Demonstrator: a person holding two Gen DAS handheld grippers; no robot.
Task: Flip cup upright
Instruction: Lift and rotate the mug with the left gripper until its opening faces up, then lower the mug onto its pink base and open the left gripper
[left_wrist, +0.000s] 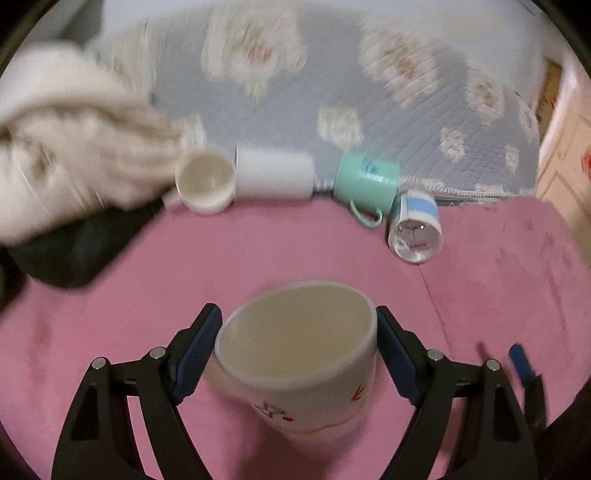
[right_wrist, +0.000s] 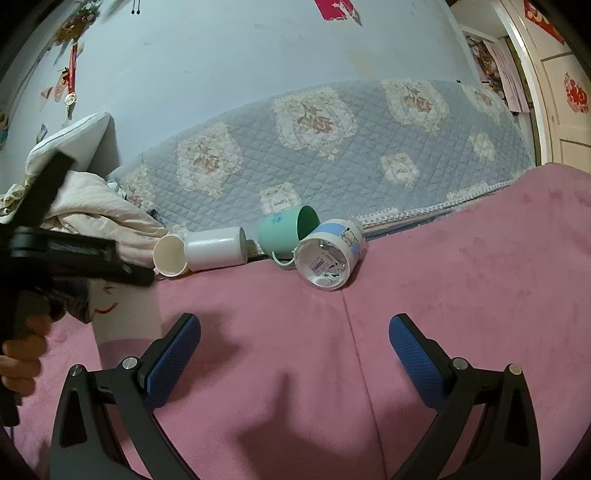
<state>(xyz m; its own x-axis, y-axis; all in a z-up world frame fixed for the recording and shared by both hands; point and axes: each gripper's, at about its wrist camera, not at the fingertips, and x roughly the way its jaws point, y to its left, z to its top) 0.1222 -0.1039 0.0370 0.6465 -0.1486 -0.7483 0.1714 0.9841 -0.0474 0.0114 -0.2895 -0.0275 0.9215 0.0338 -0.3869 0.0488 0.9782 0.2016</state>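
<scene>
A white cup with red markings (left_wrist: 299, 362) stands upright on the pink blanket, mouth up. My left gripper (left_wrist: 299, 347) has its blue pads on both sides of the cup's rim and is shut on it. The same cup (right_wrist: 125, 314) shows in the right wrist view at the left, with the left gripper above it. My right gripper (right_wrist: 295, 354) is open and empty over the pink blanket. Further back lie several cups on their sides: a cream cup (left_wrist: 205, 184), a white cup (left_wrist: 275, 175), a green mug (left_wrist: 365, 182) and a blue-striped cup (left_wrist: 415, 229).
A pink blanket (right_wrist: 461, 295) covers the near surface. A quilted grey floral cover (right_wrist: 332, 147) lies behind the cups. A heap of cream bedding (right_wrist: 99, 218) and a dark cloth (left_wrist: 62, 254) lie at the left. A door (right_wrist: 565, 92) is at the far right.
</scene>
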